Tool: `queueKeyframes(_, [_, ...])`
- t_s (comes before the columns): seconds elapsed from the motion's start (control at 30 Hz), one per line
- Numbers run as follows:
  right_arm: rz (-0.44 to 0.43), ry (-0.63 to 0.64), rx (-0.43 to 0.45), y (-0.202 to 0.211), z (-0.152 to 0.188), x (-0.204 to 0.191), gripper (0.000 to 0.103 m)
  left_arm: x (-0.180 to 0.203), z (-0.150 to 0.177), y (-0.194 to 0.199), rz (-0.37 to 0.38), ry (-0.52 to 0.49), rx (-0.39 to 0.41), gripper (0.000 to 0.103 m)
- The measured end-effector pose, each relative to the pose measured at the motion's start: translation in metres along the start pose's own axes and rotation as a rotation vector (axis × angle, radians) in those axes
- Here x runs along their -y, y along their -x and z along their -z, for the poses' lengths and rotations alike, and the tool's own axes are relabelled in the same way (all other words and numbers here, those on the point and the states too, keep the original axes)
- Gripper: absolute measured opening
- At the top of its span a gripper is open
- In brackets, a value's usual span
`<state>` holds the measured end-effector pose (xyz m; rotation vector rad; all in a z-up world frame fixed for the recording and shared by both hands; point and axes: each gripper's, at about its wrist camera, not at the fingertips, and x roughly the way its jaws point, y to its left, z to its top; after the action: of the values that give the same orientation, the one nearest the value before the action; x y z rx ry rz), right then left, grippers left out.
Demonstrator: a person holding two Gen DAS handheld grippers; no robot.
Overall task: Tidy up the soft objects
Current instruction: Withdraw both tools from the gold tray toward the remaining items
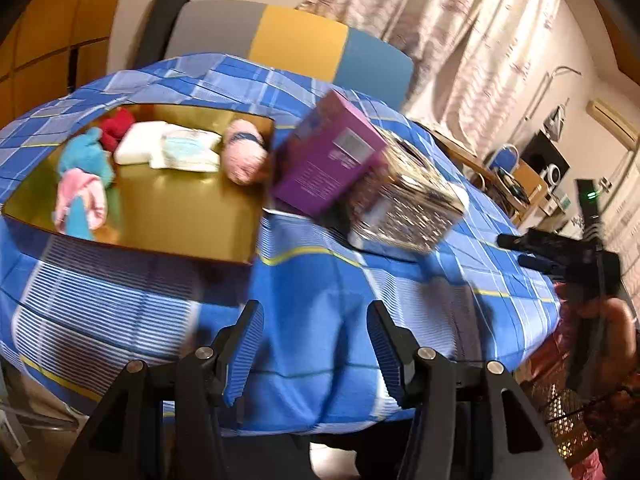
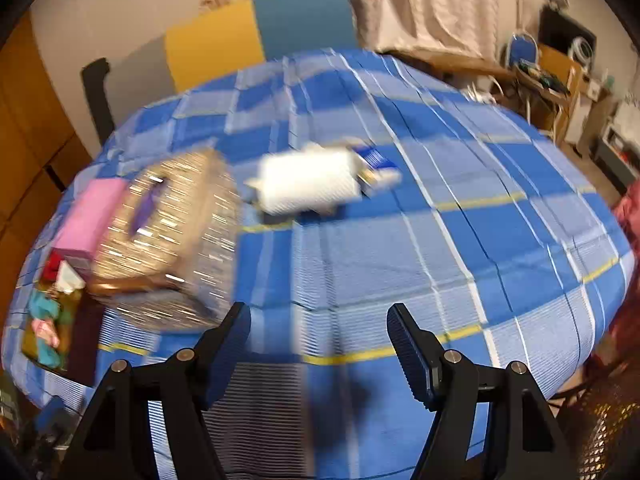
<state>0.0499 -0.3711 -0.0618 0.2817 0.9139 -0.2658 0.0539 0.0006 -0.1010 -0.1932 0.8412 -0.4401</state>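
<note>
Both tongs hovering empty, one soft pack waiting outside the tray

Left tongs and right tongs are standing apart, gripping nothing; the gold tray is gathering about six soft things, while one white pack is lying alone on the checked surface, seemingly next.

Warm indoor light, moderately bright. Heavy motion blur in both views, worst on the glittery box and white bundle. Strong fisheye bending, dark vignette corners.
</note>
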Motion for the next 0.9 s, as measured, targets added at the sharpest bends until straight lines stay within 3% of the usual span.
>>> queueKeyframes(0.13, [-0.016, 0.019, -0.069, -0.034, 0.003, 0.025, 0.072, 0.017, 0.010, -0.007, 0.020, -0.025, -0.042, 0.054])
queueKeyframes(0.23, [-0.020, 0.007, -0.068, -0.046, -0.010, 0.032, 0.072, 0.028, 0.014, -0.011, 0.017, -0.052, -0.062, 0.054])
queueKeyframes(0.47, [-0.015, 0.001, 0.027, -0.068, -0.097, 0.012, 0.073, 0.037, 0.013, -0.017, 0.001, -0.062, -0.092, 0.054])
queueKeyframes(0.63, [0.071, 0.016, -0.016, -0.115, -0.149, -0.005, 0.073, 0.038, 0.011, -0.014, -0.031, -0.067, -0.091, 0.054])
queueKeyframes(0.77, [0.113, 0.064, -0.098, -0.141, -0.144, -0.008, 0.073, 0.038, 0.011, -0.016, -0.044, -0.068, -0.101, 0.054])
queueKeyframes(0.9, [0.060, 0.140, -0.178, -0.133, -0.100, -0.002, 0.073, 0.041, 0.011, -0.023, -0.027, -0.066, -0.115, 0.054])
